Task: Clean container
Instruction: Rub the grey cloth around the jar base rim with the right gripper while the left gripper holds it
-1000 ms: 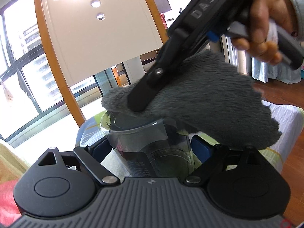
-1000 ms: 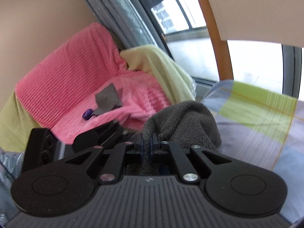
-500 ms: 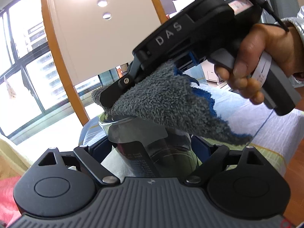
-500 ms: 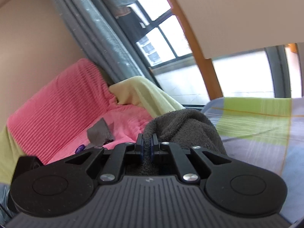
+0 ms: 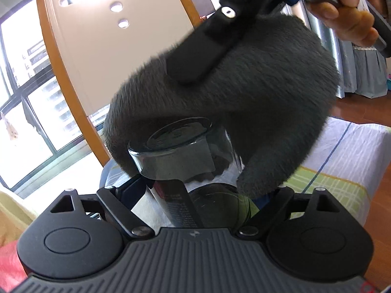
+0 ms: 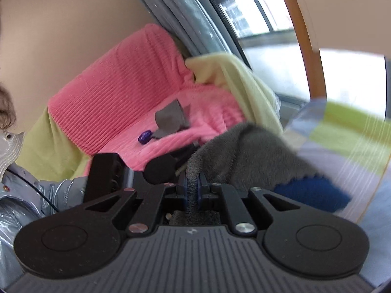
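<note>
While the left gripper (image 5: 195, 190) clamps the jar (image 5: 185, 161) between its closing jaws, the right gripper (image 6: 193, 185), jaws easing apart, still pinches the cloth (image 5: 244, 102) draped over the rim.

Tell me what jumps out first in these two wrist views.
In the left wrist view, a fluffy grey cloth fills the middle, draped over the rim of a clear glass container that the left hand-held gripper holds. The right hand-held gripper pinches that cloth; its jaws have just been opening slightly, cloth between them. In the right wrist view, a bright pink blanket on the seat dominates the background.
</note>
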Action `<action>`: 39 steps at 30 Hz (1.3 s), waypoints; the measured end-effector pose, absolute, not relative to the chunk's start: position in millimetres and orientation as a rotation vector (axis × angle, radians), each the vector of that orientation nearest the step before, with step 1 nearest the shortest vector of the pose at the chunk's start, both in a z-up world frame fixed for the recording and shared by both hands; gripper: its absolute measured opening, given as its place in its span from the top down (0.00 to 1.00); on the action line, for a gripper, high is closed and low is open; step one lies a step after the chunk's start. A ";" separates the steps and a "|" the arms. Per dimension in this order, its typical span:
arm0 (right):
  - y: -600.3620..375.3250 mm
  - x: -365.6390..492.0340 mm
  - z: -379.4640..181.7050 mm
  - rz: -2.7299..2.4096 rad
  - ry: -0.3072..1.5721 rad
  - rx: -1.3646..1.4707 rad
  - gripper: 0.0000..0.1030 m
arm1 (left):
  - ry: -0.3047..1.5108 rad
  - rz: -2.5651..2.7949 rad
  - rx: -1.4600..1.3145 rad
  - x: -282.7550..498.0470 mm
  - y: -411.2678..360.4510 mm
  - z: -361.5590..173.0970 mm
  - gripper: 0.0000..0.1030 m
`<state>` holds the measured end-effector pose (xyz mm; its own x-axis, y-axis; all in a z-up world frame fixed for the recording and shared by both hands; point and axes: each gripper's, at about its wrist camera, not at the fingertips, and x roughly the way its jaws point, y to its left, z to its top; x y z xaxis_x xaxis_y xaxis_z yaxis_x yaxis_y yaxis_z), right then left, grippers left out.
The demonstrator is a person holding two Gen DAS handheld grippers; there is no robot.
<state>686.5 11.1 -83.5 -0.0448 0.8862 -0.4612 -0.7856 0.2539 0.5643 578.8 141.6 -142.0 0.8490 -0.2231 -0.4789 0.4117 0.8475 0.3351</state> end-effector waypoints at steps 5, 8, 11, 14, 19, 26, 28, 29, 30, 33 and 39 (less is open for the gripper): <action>13.8 706.7 -112.8 1.382 0.963 0.374 0.97 | 0.445 -0.343 0.455 581.1 141.2 -141.4 0.13; 17.7 714.0 -122.2 1.378 0.999 0.446 0.98 | 0.448 -0.344 0.452 583.1 141.2 -139.5 0.13; 24.4 717.4 -122.2 1.369 1.014 0.441 0.99 | 0.450 -0.341 0.454 584.7 140.2 -137.9 0.13; 22.0 724.2 -124.4 1.299 1.052 0.496 0.99 | 0.451 -0.336 0.454 586.6 139.3 -136.2 0.13; 27.2 732.0 -115.1 1.252 1.022 0.381 0.99 | 0.438 -0.333 0.481 586.2 134.2 -133.9 0.13; 58.2 698.0 -79.9 1.177 0.764 -0.085 0.99 | 0.450 -0.331 0.460 590.0 135.4 -128.8 0.13; 65.3 679.2 -73.3 1.118 0.662 -0.224 0.99 | 0.453 -0.330 0.455 591.2 135.2 -127.1 0.13; 67.3 669.9 -70.3 1.080 0.617 -0.288 0.98 | 0.453 -0.330 0.454 591.7 134.9 -126.3 0.13; 68.4 662.2 -67.7 1.034 0.582 -0.341 0.97 | 0.453 -0.330 0.452 592.2 134.6 -125.4 0.13; 54.6 657.8 -60.3 0.988 0.591 -0.309 0.96 | 0.452 -0.332 0.453 593.1 133.5 -123.1 0.13; 10.6 667.8 -58.8 1.182 0.757 0.058 0.93 | 0.452 -0.335 0.453 588.3 130.3 -126.1 0.13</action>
<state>667.8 10.6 -58.8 0.1665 0.8485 -0.5023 -0.8116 0.4072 0.4188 588.3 130.3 -126.1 0.8484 -0.2084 -0.4865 0.4044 0.8482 0.3419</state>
